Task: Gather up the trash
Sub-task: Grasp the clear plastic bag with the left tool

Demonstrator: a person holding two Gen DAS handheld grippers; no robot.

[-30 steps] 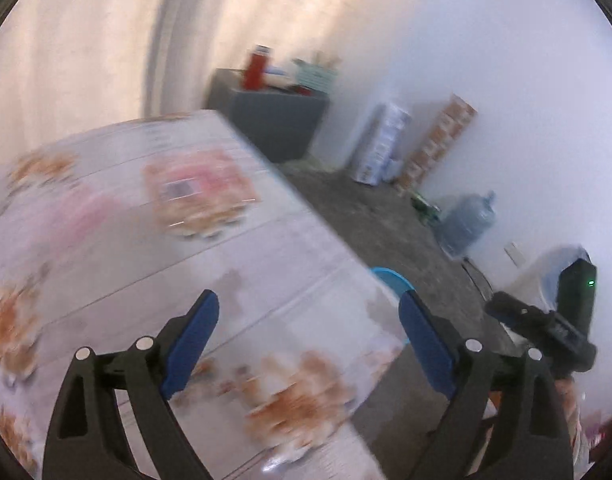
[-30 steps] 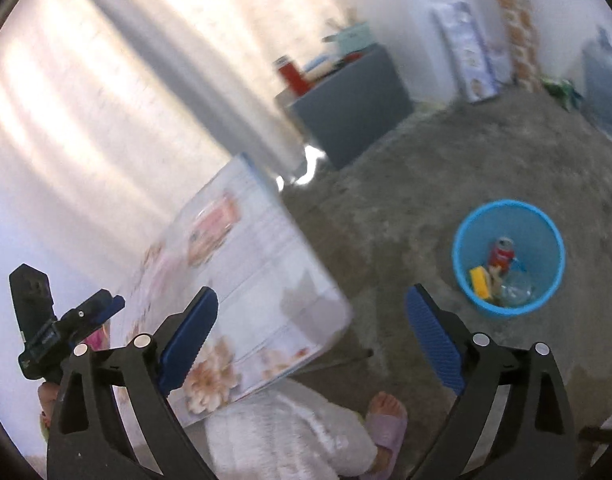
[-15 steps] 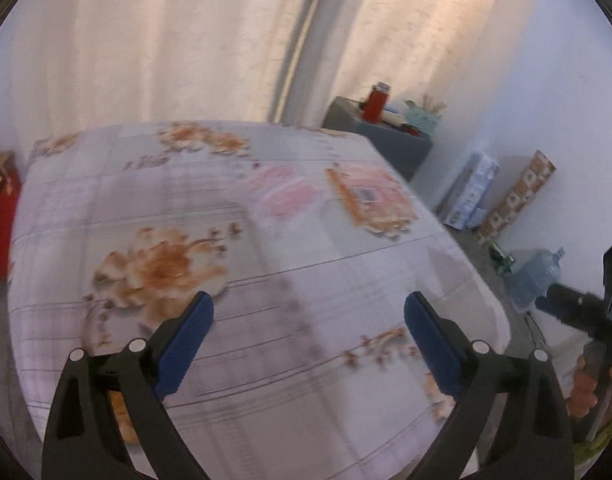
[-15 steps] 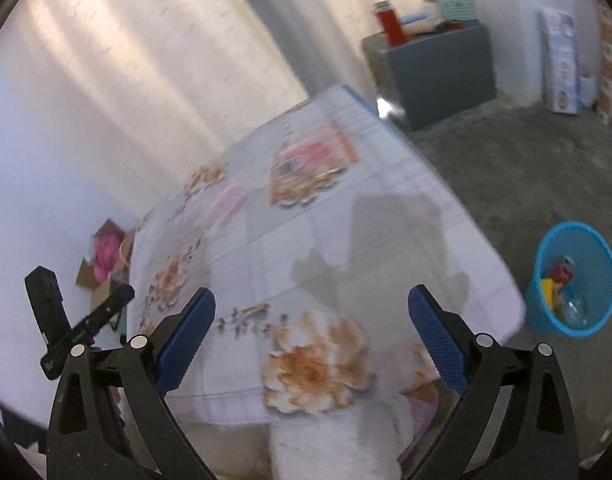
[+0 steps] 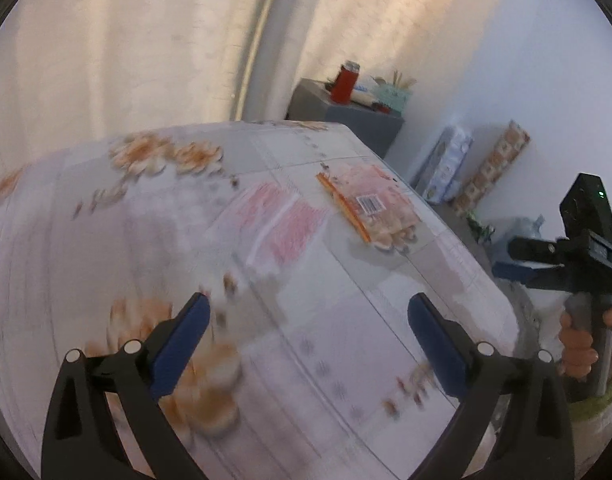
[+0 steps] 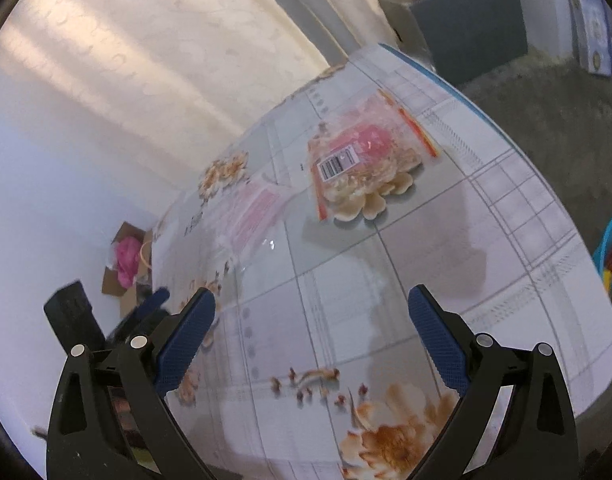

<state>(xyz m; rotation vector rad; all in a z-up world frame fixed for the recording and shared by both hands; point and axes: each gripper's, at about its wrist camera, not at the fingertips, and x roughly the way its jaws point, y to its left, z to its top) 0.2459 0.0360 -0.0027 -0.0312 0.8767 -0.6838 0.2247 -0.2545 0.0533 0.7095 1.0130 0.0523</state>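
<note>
Two empty snack bags left on floral tablecloth [image 5: 345, 320].

Left wrist view: left gripper [image 5: 306, 324] jaws spread wide, have just been opening, nothing between. Orange-edged barcode bag [image 5: 371, 210] near far right table edge; clear pink-printed bag [image 5: 286, 232] just beside it. Risk: thin film lying flat, pads may slide over it or pinch cloth.

Right wrist view: right gripper [image 6: 311, 320] agape, empty. Barcode bag [image 6: 361, 164] ahead; blue bin [image 6: 609, 272] on floor, well apart. Risk: limp bag slipping out during carry.

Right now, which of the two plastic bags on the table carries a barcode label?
The orange-edged bag, nearer the table's far corner; the pink-striped bag beside it shows none.
</note>
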